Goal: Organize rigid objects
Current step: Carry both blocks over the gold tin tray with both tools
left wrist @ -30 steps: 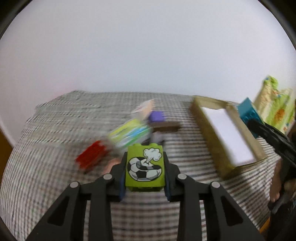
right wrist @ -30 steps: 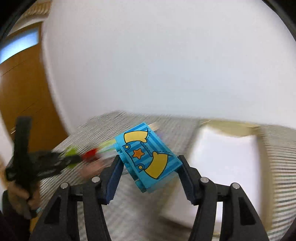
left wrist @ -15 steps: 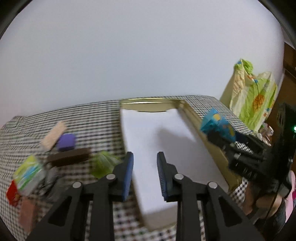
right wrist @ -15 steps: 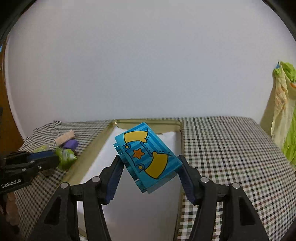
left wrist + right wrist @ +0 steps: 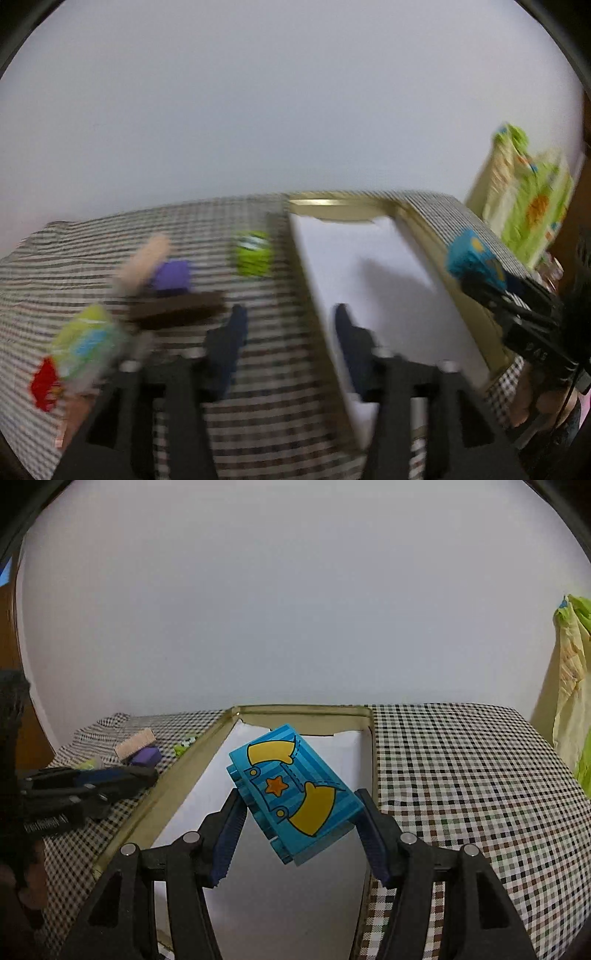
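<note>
Over the box (image 5: pixel 221 734), right gripper (image 5: pixel 297 825) clamping tilted blue brick (image 5: pixel 291 794), underside hidden, left gripper (image 5: pixel 288 328) parted, empty, blurred toys near tablecloth's (image 5: pixel 461 775) left edge.

Tilted blue plastic brick (image 5: pixel 295 794) with yellow sleeves and orange star, above the white-lined, gold-rimmed box (image 5: pixel 303 712).

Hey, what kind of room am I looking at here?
Probably a home room: a table under a checked tablecloth, toy blocks such as the blue block in the right claw, and a wooden door at the left.
</note>
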`<action>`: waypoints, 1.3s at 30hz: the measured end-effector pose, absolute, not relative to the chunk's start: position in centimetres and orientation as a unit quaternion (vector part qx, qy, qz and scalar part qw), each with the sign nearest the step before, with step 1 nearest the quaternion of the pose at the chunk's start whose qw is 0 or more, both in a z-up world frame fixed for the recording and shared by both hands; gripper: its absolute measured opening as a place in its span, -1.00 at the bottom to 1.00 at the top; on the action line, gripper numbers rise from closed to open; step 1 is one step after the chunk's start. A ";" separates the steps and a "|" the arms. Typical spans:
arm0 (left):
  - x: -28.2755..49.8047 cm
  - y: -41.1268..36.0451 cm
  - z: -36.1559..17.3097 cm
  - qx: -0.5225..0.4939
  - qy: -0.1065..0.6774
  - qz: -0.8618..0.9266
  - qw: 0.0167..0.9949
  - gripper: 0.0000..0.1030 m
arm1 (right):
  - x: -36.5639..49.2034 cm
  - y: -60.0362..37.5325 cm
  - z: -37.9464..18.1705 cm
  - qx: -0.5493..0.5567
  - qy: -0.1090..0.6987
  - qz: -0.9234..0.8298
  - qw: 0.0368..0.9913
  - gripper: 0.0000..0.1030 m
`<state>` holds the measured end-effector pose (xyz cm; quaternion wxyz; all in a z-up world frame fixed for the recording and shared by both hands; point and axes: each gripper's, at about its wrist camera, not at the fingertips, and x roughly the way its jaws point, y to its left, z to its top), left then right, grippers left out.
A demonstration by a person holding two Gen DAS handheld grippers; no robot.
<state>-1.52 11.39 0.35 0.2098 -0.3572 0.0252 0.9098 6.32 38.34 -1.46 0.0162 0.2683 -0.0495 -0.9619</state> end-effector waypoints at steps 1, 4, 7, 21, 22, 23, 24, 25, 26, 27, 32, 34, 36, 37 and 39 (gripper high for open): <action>-1.7 10.6 0.5 -0.354 0.027 0.914 0.196 0.17 | 6.5 38.3 -1.4 0.266 -0.050 -0.962 0.016 0.19; -2.9 9.8 -0.4 -0.375 0.050 0.913 0.152 0.17 | 6.3 38.3 -1.4 0.265 -0.046 -0.963 0.019 0.19; -4.6 10.2 -1.4 -0.389 0.045 0.907 0.153 0.17 | 6.5 38.1 -1.3 0.259 -0.040 -0.965 0.015 0.19; -15.3 15.8 -3.6 -0.447 0.068 0.881 0.141 0.07 | 5.8 39.3 -1.4 0.260 -0.067 -0.963 0.006 0.19; -15.5 16.0 -3.7 -0.450 0.066 0.879 0.146 0.09 | 5.7 39.3 -1.3 0.260 -0.067 -0.963 0.006 0.19; -15.7 16.2 -3.7 -0.455 0.060 0.875 0.154 0.10 | 5.7 39.3 -1.3 0.260 -0.067 -0.963 0.006 0.19; -15.9 16.3 -3.8 -0.460 0.057 0.872 0.159 0.08 | 5.6 39.3 -1.4 0.261 -0.067 -0.963 0.007 0.19; -16.2 16.7 -4.1 -0.466 0.057 0.868 0.160 0.06 | 5.5 39.2 -1.3 0.262 -0.067 -0.963 0.007 0.19; -16.4 16.9 -4.4 -0.473 0.059 0.865 0.159 0.05 | 5.4 39.3 -1.4 0.264 -0.067 -0.962 0.008 0.19; -16.6 16.8 -4.5 -0.473 0.047 0.865 0.160 0.06 | 5.2 39.4 -1.6 0.264 -0.068 -0.962 0.008 0.19; -17.8 14.7 -5.7 -0.515 -0.014 0.843 0.153 0.06 | 5.0 39.9 -1.9 0.265 -0.073 -0.961 0.008 0.20; -17.5 14.2 -5.7 -0.510 -0.020 0.845 0.161 0.05 | 4.9 39.9 -2.0 0.266 -0.074 -0.961 0.009 0.20; -17.3 14.1 -5.6 -0.510 -0.019 0.845 0.161 0.03 | 4.9 39.9 -1.9 0.265 -0.073 -0.961 0.011 0.20; -17.3 14.2 -5.5 -0.509 -0.020 0.845 0.162 -0.06 | 5.1 39.8 -1.6 0.265 -0.073 -0.961 0.011 0.20; -17.0 14.5 -5.5 -0.506 -0.009 0.846 0.167 -0.42 | 5.3 39.8 -1.5 0.264 -0.069 -0.962 0.010 0.19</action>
